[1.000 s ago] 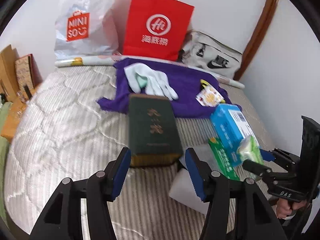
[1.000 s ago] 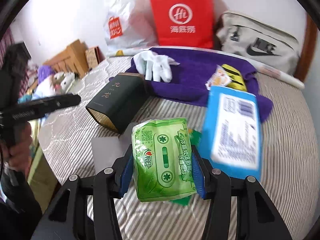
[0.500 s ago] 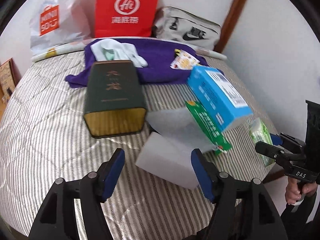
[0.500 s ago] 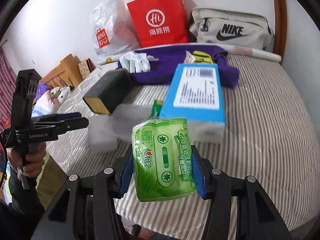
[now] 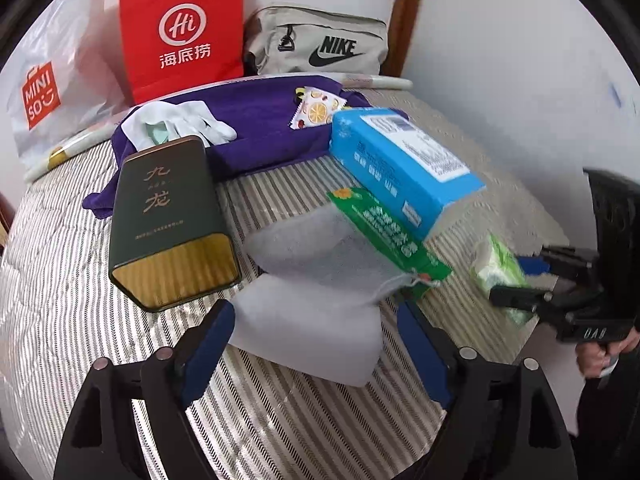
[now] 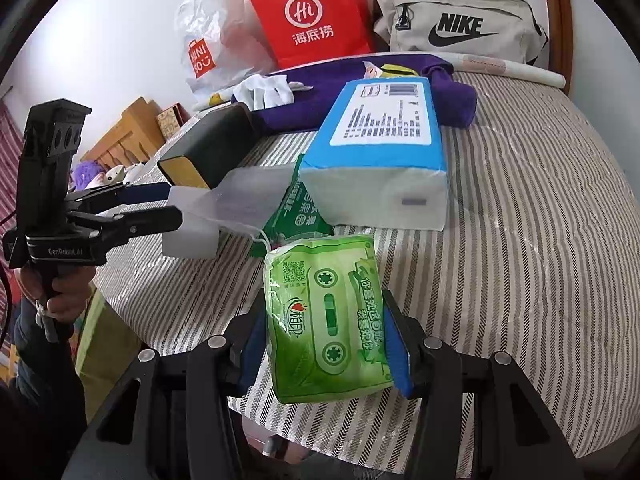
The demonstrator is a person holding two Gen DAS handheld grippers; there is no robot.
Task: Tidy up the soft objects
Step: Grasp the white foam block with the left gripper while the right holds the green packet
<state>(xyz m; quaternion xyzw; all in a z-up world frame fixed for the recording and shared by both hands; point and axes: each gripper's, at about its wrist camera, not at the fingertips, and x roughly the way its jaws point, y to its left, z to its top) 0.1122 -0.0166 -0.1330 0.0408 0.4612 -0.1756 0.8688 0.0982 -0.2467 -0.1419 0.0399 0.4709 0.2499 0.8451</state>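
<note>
The green tissue pack (image 6: 328, 320) is a soft plastic-wrapped packet printed with a white cassette-tape drawing, a small code square and white lettering. It sits squeezed between the 2 blue pads of the right gripper (image 6: 326, 344), held above the near edge of the striped mattress (image 6: 520, 240). In the left wrist view the same pack (image 5: 498, 268) shows to the right of the blue tissue box (image 5: 400, 160), pinched in the right gripper (image 5: 520, 280).

Just beyond the green tissue pack lies the blue tissue box (image 6: 384, 148), 1 long wrapped block with a white label on top, and under its near corner a flat green packet (image 6: 296, 208). Left of that packet are 1 white foam block (image 5: 308, 336) and a translucent sheet (image 5: 320, 252) lying over it. The left gripper (image 5: 316, 344) has just been opening; its jaws stand wide on either side of the foam block, with the pads not pressing on it.

Further left of the green tissue pack lies 1 dark green tin (image 5: 168, 216) on its side, gold end facing near. Behind it, a purple cloth (image 5: 256, 128) carries white gloves (image 5: 188, 120) and 1 fruit-print sachet (image 5: 316, 108).

Along the wall stand 3 bags: 1 red paper bag (image 5: 184, 28), 1 white plastic bag (image 5: 52, 80) and 1 grey pouch (image 5: 320, 40). What is inside them cannot be told.
</note>
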